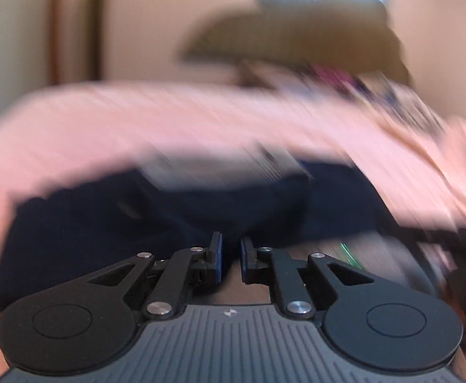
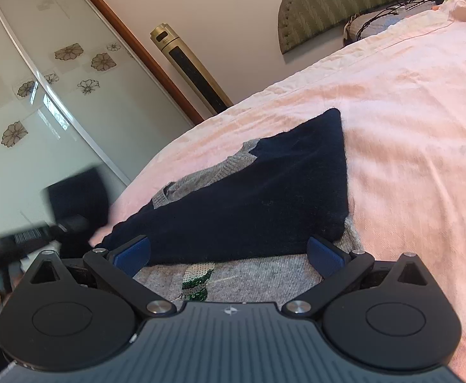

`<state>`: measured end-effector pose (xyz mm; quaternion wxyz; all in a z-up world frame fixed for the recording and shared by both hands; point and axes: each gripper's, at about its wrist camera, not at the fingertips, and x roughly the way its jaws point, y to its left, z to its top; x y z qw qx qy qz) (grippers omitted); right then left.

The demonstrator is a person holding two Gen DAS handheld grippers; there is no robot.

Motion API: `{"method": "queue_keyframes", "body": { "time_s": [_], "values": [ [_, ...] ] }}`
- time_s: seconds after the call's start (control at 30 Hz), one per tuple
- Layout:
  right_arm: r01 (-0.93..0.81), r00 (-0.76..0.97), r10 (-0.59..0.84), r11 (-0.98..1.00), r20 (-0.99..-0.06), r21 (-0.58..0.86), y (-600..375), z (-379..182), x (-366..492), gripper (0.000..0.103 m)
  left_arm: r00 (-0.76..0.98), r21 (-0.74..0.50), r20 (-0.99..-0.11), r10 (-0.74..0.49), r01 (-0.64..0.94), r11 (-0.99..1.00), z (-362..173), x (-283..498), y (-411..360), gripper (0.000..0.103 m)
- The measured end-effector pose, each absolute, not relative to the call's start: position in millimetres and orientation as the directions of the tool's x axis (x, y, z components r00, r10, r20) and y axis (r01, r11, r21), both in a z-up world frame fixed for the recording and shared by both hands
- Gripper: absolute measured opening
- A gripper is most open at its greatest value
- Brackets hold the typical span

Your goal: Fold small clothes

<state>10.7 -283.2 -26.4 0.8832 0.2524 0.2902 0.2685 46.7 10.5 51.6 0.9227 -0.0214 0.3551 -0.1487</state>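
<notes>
Bed (image 2: pixel 408 102) under pink cover serving as folding surface, giving room to spread out. Lying flat across it, navy and grey sweater (image 2: pixel 264 198), navy panel already doubled over grey body, likely mid-fold. Hovering at its near hem, right tool (image 2: pixel 228 253), spread wide, gripping nothing, probably lining up a pinch. Sweeping in blurred, left tool (image 1: pixel 231 260), nearly closed, seemingly empty.
</notes>
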Motion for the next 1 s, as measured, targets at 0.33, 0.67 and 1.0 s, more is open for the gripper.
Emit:
{"method": "queue_keyframes", "body": {
  "time_s": [0.33, 0.67, 1.0],
  "values": [
    [-0.231, 0.660, 0.605, 0.727, -0.445, 0.647, -269.1, 9.5, 22.3, 0.100, 0.870, -0.366, -0.462, -0.171, -0.011, 0.930, 47.5, -15.3, 120.2, 0.093],
    [-0.240, 0.402, 0.685, 0.719, -0.607, 0.653, -166.7, 0.5, 87.6, 0.074, 0.874, -0.486, -0.477, -0.093, -0.174, 0.857, 11.6, -8.8, 157.6, 0.093],
    [-0.326, 0.555, 0.612, 0.783, -0.563, 0.529, -202.3, 54.7, 94.6, 0.012, 0.885, -0.534, -0.450, -0.119, -0.160, 0.830, 9.0, -17.9, 171.3, 0.093]
  ]
}}
